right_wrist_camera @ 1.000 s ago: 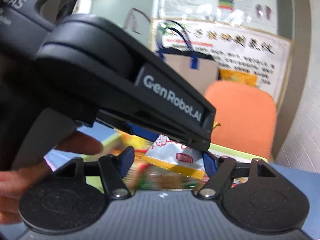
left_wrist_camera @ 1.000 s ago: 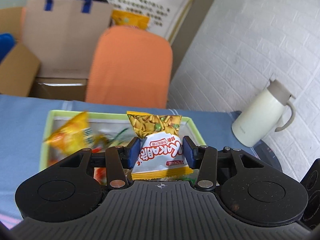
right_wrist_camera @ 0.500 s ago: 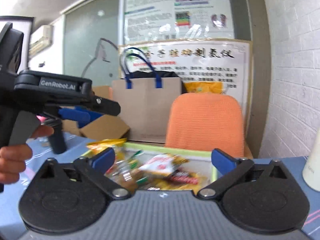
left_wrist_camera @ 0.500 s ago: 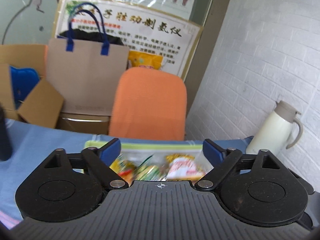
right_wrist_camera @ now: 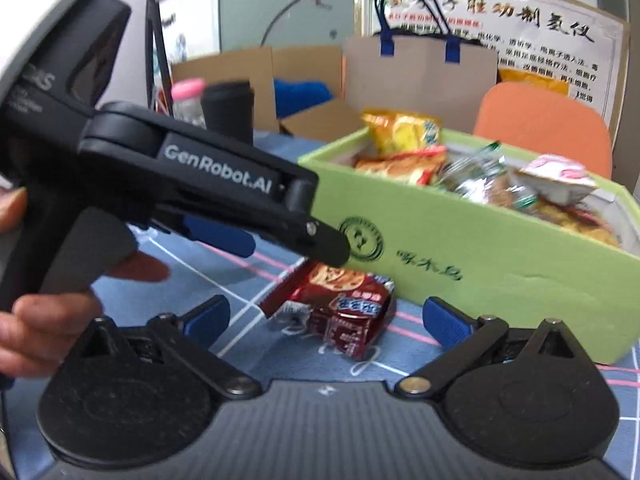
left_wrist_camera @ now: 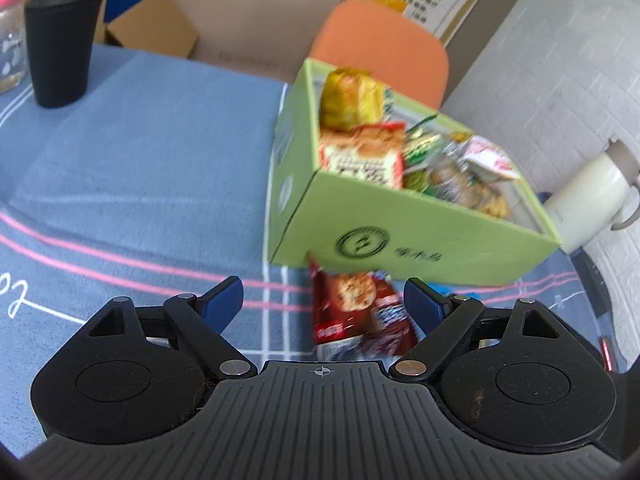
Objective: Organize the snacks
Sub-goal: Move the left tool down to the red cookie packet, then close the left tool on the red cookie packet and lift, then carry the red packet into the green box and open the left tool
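So the landmark here is the one green box (left_wrist_camera: pixel 432 236) sitting on the blue cloth (left_wrist_camera: pixel 140 168), and it's stuffed with snacks: I can make out roughly five or six packets in there, but the blur makes an exact count iffy. At the box's far-left end a yellow bag (left_wrist_camera: pixel 350 96) stands up, right next to it a red-and-orange packet (left_wrist_camera: pixel 364 154), then a jumble of green and clear wrappers, and a white-and-pink packet (left_wrist_camera: pixel 490 158) toward the far-right end. Exactly one snack is outside: a red cookie packet (left_wrist_camera: pixel 358 312) lying flat on the cloth, right up against the box's near wall, close to its left corner. Two grippers in play. The left gripper (left_wrist_camera: pixel 322 300) has its blue pads spread wide with nothing held, hovering just in front of the box with the cookie packet between its fingers but not touching either pad. The right gripper (right_wrist_camera: pixel 326 318) is also wide open and empty, low and in front of the box, looking at the same cookie packet (right_wrist_camera: pixel 336 304). From the right view you can see the left gripper (right_wrist_camera: pixel 304 232) from the side, held by a hand (right_wrist_camera: pixel 44 304), tip above the packet. Left of the box, well apart: one black cup (left_wrist_camera: pixel 62 40) and one jar with a pink lid (left_wrist_camera: pixel 12 32). Right of the box: one white jug (left_wrist_camera: pixel 588 196). Behind it, one orange chair (left_wrist_camera: pixel 380 44) and one paper bag (right_wrist_camera: pixel 420 68).
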`<state>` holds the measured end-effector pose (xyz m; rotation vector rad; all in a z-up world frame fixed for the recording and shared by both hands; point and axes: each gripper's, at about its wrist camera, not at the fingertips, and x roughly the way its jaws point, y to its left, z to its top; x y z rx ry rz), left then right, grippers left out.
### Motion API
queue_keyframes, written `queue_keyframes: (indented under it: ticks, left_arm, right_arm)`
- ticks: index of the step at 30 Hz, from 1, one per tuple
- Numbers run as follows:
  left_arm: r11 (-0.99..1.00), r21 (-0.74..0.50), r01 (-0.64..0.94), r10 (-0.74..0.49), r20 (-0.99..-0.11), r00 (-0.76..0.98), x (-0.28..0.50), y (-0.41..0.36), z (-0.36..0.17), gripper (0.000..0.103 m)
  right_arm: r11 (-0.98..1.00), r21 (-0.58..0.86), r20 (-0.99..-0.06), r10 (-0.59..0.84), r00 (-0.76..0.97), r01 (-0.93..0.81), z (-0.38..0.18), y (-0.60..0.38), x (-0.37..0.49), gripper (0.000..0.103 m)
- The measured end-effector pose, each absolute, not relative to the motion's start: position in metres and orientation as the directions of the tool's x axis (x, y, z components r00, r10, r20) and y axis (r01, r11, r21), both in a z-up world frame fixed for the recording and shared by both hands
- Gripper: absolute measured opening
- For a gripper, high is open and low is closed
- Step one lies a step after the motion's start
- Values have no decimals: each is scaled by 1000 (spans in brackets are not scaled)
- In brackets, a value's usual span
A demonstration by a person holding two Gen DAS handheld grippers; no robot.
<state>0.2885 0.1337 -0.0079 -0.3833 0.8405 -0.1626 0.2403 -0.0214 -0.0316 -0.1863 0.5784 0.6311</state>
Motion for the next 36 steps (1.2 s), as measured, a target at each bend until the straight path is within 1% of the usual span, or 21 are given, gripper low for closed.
queue_keyframes:
  ticks: [5, 7, 11, 14, 18, 19, 20, 21, 22, 23, 24, 26, 30, 33, 36]
  left_arm:
    - [926, -376, 14, -297, -707, 642, 292, 127, -16, 76]
    - [933, -358, 31, -295, -716, 633, 297, 120, -17, 75]
    - [940, -335, 69, -306, -730, 611, 304, 107, -22, 67]
    - [946, -312, 89, -299, -730, 615, 304, 101, -23, 64]
    - [946, -308, 98, -301, -728, 617, 305, 98, -23, 64]
    - [946, -308, 99, -301, -727, 617, 306, 98, -24, 62]
    - [947, -305, 100, -300, -726, 619, 306, 97, -24, 58]
    - [948, -301, 104, -299, -726, 619, 306, 95, -24, 52]
    - [948, -298, 107, -298, -728, 618, 304, 95, -23, 41]
    - [950, -295, 100, -292, -736, 611, 302, 94, -22, 34]
    - [951, -293, 98, -290, -736, 612, 297, 94, -19, 33]
    - [944, -313, 104, -308, -726, 615, 284, 94, -12, 28]
    - [931, -344, 125, -337, -674, 657, 269, 90, 19, 26]
    - [919, -353, 175, -369, -617, 695, 277, 85, 53, 26]
    - [921, -326, 214, -371, -569, 734, 301, 75, 85, 26]
  right_arm:
    - [808, 72, -588, 508, 630, -585, -42, -16, 262, 102]
    - [804, 69, -608, 503, 615, -590, -44, -12, 264, 102]
    - [783, 52, -631, 507, 587, -619, -46, -6, 263, 102]
    - [782, 31, -637, 496, 590, -623, -47, -3, 262, 102]
    - [782, 21, -638, 491, 593, -623, -48, 0, 264, 102]
    - [783, 18, -637, 488, 596, -622, -48, 1, 265, 101]
    - [784, 11, -633, 486, 603, -621, -48, 1, 264, 99]
    - [782, 5, -623, 491, 609, -624, -47, 1, 261, 90]
    - [789, -3, -615, 483, 623, -614, -46, 0, 259, 81]
    - [794, 5, -609, 485, 628, -608, -45, -3, 256, 77]
    - [795, 21, -599, 496, 629, -606, -43, -7, 250, 73]
    - [796, 40, -571, 514, 640, -603, -36, -14, 235, 72]
    - [807, -53, -504, 487, 713, -589, -9, -16, 215, 75]
    - [814, -95, -434, 484, 760, -573, 21, -26, 223, 76]
    - [823, -131, -382, 473, 794, -553, 49, -34, 248, 77]
